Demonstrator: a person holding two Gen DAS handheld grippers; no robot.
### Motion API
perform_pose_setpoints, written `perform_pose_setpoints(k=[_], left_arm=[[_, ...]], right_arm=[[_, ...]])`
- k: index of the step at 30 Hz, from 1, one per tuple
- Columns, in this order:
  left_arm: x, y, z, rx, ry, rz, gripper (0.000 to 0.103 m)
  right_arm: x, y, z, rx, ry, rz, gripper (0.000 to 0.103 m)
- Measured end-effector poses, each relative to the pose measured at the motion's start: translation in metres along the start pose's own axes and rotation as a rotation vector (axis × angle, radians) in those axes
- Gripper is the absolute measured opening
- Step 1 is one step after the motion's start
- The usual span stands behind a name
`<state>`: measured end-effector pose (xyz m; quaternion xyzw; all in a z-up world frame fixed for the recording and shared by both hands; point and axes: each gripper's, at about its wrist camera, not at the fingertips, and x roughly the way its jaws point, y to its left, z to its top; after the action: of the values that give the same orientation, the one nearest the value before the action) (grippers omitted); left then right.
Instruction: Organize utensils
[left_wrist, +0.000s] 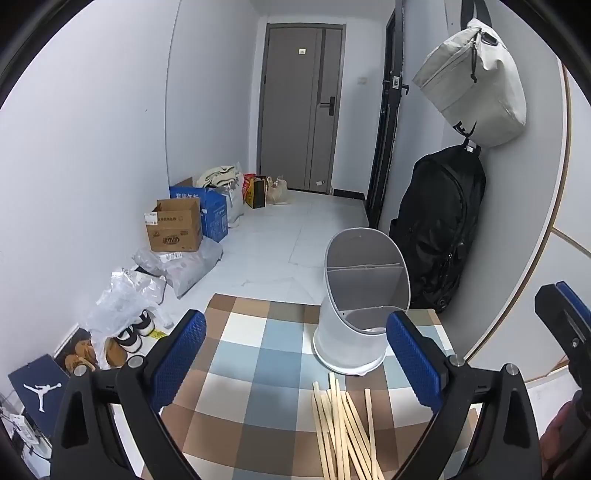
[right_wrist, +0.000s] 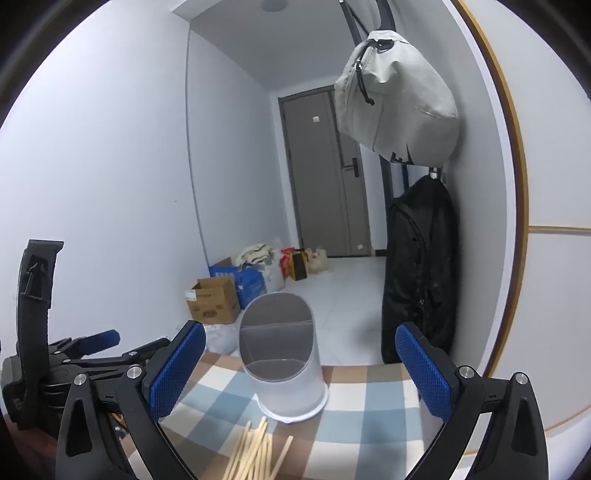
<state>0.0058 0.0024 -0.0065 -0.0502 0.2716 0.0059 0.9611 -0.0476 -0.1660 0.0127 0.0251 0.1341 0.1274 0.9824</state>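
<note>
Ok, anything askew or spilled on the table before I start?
Only the wooden chopsticks: a loose, crisscrossed heap on the checkered tablecloth, none in the white divided utensil holder, which stands upright behind them. Nothing spilled or visibly damaged.

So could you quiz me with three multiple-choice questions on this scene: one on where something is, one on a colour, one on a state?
1. Where do the wooden chopsticks lie?
A. Inside the holder
B. On the checked tablecloth, in front of the holder
C. On the floor

2. What colour are the pads on the tongs?
A. Blue
B. Red
C. Yellow

3. How does the white utensil holder look?
A. Tipped on its side
B. Upright, packed with chopsticks
C. Upright, no chopsticks showing in it

Answers: 1 B, the bundle rests on the cloth nearer the camera than the holder. 2 A, both wrist views show blue textured pads. 3 C, it stands on its base and its divided compartments show no sticks.
</note>
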Motion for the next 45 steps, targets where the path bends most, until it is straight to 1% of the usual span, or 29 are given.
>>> perform_pose_setpoints(k=[4, 12, 20, 24, 27, 32, 34, 39, 45], left_arm=[[0.0008, 0.0028, 0.0003, -0.025, 0.005, -0.004, 0.096], [-0.0003, 0.0010, 0.0005, -0.020, 0.000, 0.007, 0.096], [0.0018, 0.0015, 0.0009, -0.026, 0.004, 0.009, 0.096], [0.0008, 0.0031, 0.0013, -0.034, -0.008, 0.014, 0.096], [-0.0011, 0.0020, 0.0002, -0.023, -0.020, 0.023, 0.096], [0.0021, 0.0004, -0.0020, -0.005, -0.003, 0.041, 0.096], [0.0017, 0.0007, -0.0021, -0.010, 0.002, 0.031, 0.096], [0.0007, -0.0009, -0.0017, 0.001, 0.002, 0.032, 0.095], [-0.0007, 0.0010, 0.0002, -0.008, 0.003, 0.027, 0.095]], right_arm=[[0.0000, 0.0010, -0.0002, -0.003, 0.003, -0.004, 0.103], [-0.0026, 0.0012, 0.0003, -0.002, -0.006, 0.009, 0.103], [0.0013, 0.0010, -0.0005, 0.004, 0.010, 0.021, 0.103], [0.0013, 0.0016, -0.0005, 0.007, 0.009, 0.030, 0.103], [0.0020, 0.0025, -0.0015, -0.005, 0.008, 0.030, 0.103], [0.0010, 0.0019, -0.0023, 0.002, 0.008, 0.029, 0.103], [0.0001, 0.0023, -0.0022, 0.001, 0.006, 0.029, 0.103], [-0.0006, 0.0030, -0.0026, -0.013, 0.001, 0.026, 0.103], [-0.0003, 0.0014, -0.0017, 0.000, 0.007, 0.032, 0.103]])
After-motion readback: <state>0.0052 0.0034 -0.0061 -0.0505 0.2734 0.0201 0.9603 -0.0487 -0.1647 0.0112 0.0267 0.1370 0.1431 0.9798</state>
